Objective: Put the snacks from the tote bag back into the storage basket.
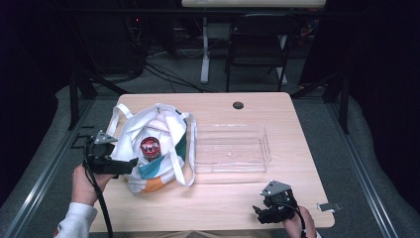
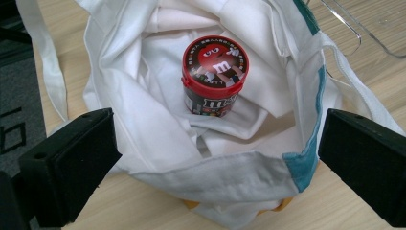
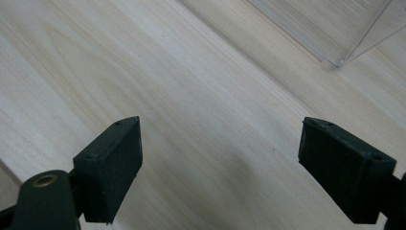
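Pale wood makes up the bench, the largest thing in the high view, and everything else sits on it. Next in size is the white cloth bag, lying slumped and open-mouthed towards the left edge, with a teal stripe and an orange patch on the side nearest the person and its straps spilling over the wood. Just beside it to the right, taking up the middle of the bench, stands a clear plastic tray, its left wall close to the bag's strap. Down inside the bag's mouth, upright among the folds of cloth, is a candy tub with a red lid and a dark printed body; it touches only the fabric around it. The left gripper hovers at the bag's near-left rim, held by a hand in a white sleeve; in the left gripper view its jaws stand wide apart on either side of the bag's opening, gripping nothing, with the tub well ahead of them. The right gripper rests low near the front right corner of the bench, jaws likewise spread wide over bare wood and holding nothing, a corner of the tray showing beyond them.
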Tool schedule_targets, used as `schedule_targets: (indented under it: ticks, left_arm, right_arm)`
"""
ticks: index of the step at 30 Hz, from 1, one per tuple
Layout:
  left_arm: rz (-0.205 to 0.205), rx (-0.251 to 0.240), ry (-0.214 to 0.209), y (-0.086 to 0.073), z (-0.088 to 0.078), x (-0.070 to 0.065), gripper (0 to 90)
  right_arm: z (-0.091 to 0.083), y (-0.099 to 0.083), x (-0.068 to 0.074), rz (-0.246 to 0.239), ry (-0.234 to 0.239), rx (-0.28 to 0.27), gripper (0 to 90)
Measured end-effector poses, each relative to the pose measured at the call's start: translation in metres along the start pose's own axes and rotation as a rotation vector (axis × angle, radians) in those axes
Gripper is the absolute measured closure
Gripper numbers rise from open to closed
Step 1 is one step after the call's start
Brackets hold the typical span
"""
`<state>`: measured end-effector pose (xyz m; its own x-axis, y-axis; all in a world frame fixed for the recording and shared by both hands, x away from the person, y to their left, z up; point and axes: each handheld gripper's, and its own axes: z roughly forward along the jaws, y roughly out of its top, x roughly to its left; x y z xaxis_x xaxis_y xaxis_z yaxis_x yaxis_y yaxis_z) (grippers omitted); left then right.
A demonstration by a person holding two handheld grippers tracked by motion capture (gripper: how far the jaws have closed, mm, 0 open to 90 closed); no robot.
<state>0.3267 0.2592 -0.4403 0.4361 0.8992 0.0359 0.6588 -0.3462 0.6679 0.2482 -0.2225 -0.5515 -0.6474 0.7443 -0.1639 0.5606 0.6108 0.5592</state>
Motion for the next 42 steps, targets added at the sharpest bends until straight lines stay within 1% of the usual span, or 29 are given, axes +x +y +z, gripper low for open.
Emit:
schedule_targets:
  ticks: [2, 4, 7, 8, 10, 11, 12, 14, 15, 17, 18, 20, 21, 23, 24, 25, 26, 28, 29, 30, 31, 33, 34, 39, 42]
  left_arm:
    - [0.005, 0.002, -0.004, 0.002, 0.001, -0.001, 0.0]
    - [0.006, 0.012, -0.013, 0.009, 0.003, -0.002, 0.0]
    - [0.011, 0.010, -0.007, 0.016, 0.007, -0.005, 0.0]
    - [0.011, 0.011, -0.012, 0.019, 0.008, -0.006, 0.0]
    - [0.023, 0.021, -0.019, 0.024, 0.011, -0.007, 0.0]
    - [0.020, 0.013, -0.020, 0.027, 0.014, -0.009, 0.0]
    - [0.027, 0.014, -0.023, 0.029, 0.015, -0.010, 0.0]
    - [0.023, 0.015, -0.028, 0.032, 0.017, -0.011, 0.0]
    - [0.036, 0.021, -0.033, 0.037, 0.022, -0.012, 0.0]
    - [0.039, 0.027, -0.040, 0.039, 0.023, -0.013, 0.0]
    - [0.044, 0.029, -0.040, 0.042, 0.028, -0.015, 0.0]
    - [0.044, 0.027, -0.036, 0.044, 0.030, -0.016, 0.0]
    - [0.044, 0.032, -0.040, 0.046, 0.034, -0.017, 0.0]
    - [0.045, 0.034, -0.047, 0.047, 0.036, -0.017, 0.0]
    - [0.047, 0.039, -0.042, 0.048, 0.038, -0.017, 0.0]
    - [0.047, 0.046, -0.049, 0.049, 0.039, -0.017, 0.0]
    - [0.044, 0.046, -0.043, 0.050, 0.042, -0.017, 0.0]
    - [0.045, 0.053, -0.046, 0.051, 0.043, -0.016, 0.0]
    - [0.046, 0.058, -0.040, 0.052, 0.045, -0.015, 0.0]
    - [0.046, 0.058, -0.040, 0.052, 0.045, -0.015, 0.0]
    - [0.045, 0.053, -0.026, 0.054, 0.047, -0.014, 0.0]
    - [0.041, 0.051, -0.025, 0.055, 0.049, -0.014, 0.0]
    - [0.041, 0.051, -0.039, 0.057, 0.050, -0.013, 0.0]
    - [0.042, 0.057, -0.044, 0.060, 0.054, -0.013, 0.0]
    - [0.051, 0.069, -0.043, 0.065, 0.059, -0.014, 0.0]
  right_arm:
    - [0.000, 0.000, 0.000, -0.001, 0.000, -0.001, 14.7]
    - [0.000, 0.000, 0.000, -0.003, 0.002, -0.002, 14.6]
    - [0.000, 0.000, 0.001, -0.001, -0.001, -0.007, 14.7]
    - [0.000, 0.000, 0.001, -0.001, 0.000, -0.006, 14.6]
    - [0.000, 0.000, 0.001, -0.001, 0.000, -0.005, 14.6]
    - [0.000, 0.000, 0.001, -0.001, 0.000, -0.005, 14.7]
    - [0.000, 0.000, 0.001, 0.000, 0.000, -0.005, 14.7]
    - [0.000, 0.000, 0.001, 0.000, 0.000, -0.005, 14.7]
    - [0.000, 0.000, 0.001, 0.000, -0.001, -0.005, 14.7]
    - [0.000, -0.001, 0.001, 0.000, -0.002, -0.004, 14.7]
    - [0.000, -0.001, 0.001, -0.001, -0.002, -0.003, 14.7]
    - [0.000, -0.001, 0.001, -0.001, -0.002, -0.004, 14.7]
    - [0.000, -0.001, 0.001, 0.000, -0.002, -0.002, 14.7]
    - [0.000, -0.001, 0.001, -0.001, -0.001, -0.002, 14.7]
    - [0.000, -0.001, 0.001, 0.000, -0.001, -0.002, 14.7]
    - [0.000, -0.001, 0.001, -0.002, 0.000, -0.001, 14.7]
    - [0.000, -0.001, 0.001, 0.000, 0.001, -0.004, 14.6]
    - [0.000, -0.001, 0.001, -0.001, 0.001, -0.002, 14.7]
    - [0.000, -0.001, 0.001, -0.002, 0.000, 0.000, 14.7]
    - [0.000, -0.001, 0.001, -0.003, 0.001, 0.002, 14.7]
    - [0.000, -0.001, 0.001, -0.001, -0.001, -0.001, 14.7]
    - [0.000, -0.001, 0.001, -0.002, -0.002, -0.001, 14.7]
    - [0.001, 0.000, 0.001, -0.004, -0.003, 0.001, 14.7]
    - [0.000, -0.001, 0.001, -0.002, -0.004, 0.002, 14.7]
    - [0.000, -0.001, 0.001, -0.004, -0.002, 0.003, 14.7]
